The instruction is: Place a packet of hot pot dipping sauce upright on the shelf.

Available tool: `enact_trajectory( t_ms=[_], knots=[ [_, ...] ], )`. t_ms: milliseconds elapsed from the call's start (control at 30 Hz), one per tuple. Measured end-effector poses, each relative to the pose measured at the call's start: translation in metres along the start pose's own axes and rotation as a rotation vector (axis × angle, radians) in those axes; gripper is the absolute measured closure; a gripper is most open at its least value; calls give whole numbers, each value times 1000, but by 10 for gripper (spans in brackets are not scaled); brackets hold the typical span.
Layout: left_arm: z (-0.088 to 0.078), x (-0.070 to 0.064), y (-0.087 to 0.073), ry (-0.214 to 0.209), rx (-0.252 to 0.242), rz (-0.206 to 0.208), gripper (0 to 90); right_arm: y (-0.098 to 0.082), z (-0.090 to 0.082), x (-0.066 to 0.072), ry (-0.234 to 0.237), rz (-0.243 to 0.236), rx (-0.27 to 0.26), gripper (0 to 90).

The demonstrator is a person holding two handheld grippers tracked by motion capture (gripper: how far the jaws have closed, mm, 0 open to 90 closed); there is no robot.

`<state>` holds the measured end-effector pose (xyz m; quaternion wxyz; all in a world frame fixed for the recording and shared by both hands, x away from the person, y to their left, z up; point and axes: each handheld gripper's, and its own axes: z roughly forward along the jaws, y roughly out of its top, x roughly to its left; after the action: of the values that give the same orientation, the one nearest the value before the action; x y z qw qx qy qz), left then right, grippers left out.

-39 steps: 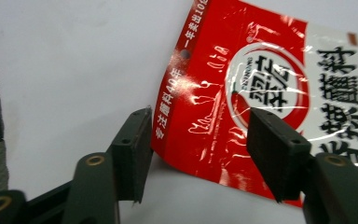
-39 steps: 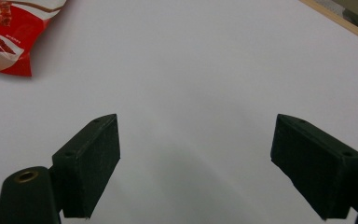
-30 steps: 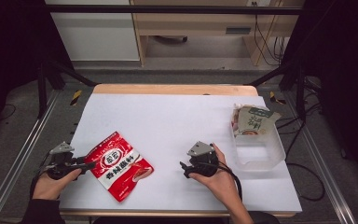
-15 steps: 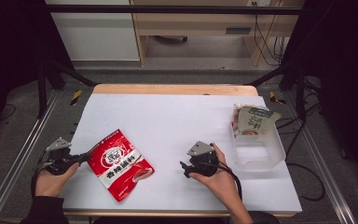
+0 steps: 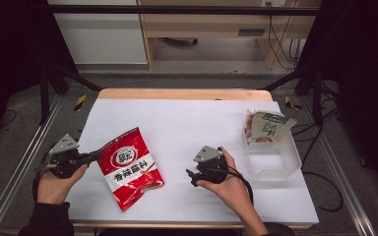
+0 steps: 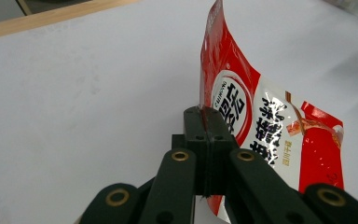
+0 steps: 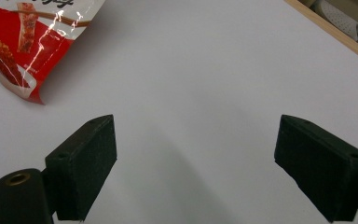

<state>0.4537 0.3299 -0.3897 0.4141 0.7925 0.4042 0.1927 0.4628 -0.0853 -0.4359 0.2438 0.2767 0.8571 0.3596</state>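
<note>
The left gripper point(image 5: 96, 156) is clamped on the edge of the red pouch point(image 5: 130, 167), its jaws having just been closing with that edge between them. In the left gripper view the two black jaws meet flat on the pouch's rim point(image 6: 242, 116), and the pouch stands tilted up from the white table point(image 6: 84, 84), its far corner toward 12 o'clock. From the high view the pouch lies at about 8 o'clock on the table, gripped at its 9 o'clock edge. The right gripper point(image 5: 191, 176) rests near 6 o'clock, jaws spread wide and nothing between them; in its own view the pads point(image 7: 84, 163) hang over bare table with a corner of the pouch point(image 7: 23, 51) at 10 o'clock. A clear tub point(image 5: 280, 164) sits at 3 o'clock, holding a green pouch point(image 5: 268, 127) leaning at its far end
</note>
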Motion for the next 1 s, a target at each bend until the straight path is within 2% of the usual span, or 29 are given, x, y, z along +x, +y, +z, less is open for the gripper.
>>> enact_trajectory(
  t_ms=[233, 400, 467, 633, 800, 1000],
  knots=[
    [2, 1, 9, -28, -2, 6, 900, 13, -3, -4, 21, -16, 9, 122],
    [1, -7, 21, -53, -21, 26, 900, 29, -7, -4, 56, -43, 17, 131],
    [2, -12, 26, -68, -25, 50, 900, 38, -8, -4, 70, -62, 46, 130],
    [3, -23, 43, -82, -19, 98, 900, 60, -12, -5, 94, -116, 78, 124],
    [1, -34, 62, -84, -12, 147, 900, 77, -12, -9, 118, -180, 123, 141],
    [3, -47, 73, -101, -2, 189, 900, 89, -13, -10, 126, -207, 125, 171]
  ],
)
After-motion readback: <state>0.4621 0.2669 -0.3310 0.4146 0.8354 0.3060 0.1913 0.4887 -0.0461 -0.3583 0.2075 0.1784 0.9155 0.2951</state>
